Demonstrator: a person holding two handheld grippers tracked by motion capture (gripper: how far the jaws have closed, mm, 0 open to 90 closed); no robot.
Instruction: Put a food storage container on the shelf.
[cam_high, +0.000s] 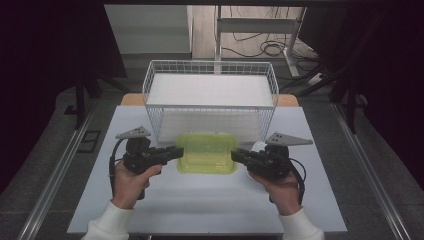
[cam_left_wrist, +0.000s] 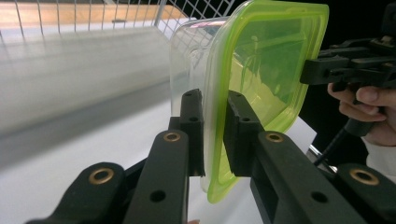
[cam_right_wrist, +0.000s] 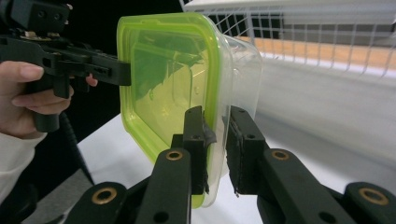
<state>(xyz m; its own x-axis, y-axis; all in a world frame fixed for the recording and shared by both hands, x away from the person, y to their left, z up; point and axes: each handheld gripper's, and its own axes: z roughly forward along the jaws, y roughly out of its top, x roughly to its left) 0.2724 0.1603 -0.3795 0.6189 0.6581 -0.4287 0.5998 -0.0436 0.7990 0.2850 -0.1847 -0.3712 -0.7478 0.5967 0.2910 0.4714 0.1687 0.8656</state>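
From the high view, a clear food container with a green lid (cam_high: 207, 152) sits between the left gripper (cam_high: 176, 152) and right gripper (cam_high: 238, 156), just in front of the white wire basket (cam_high: 210, 95). In the left gripper view, the jaws clamp the container's rim. In the right gripper view, the jaws pinch its opposite rim.
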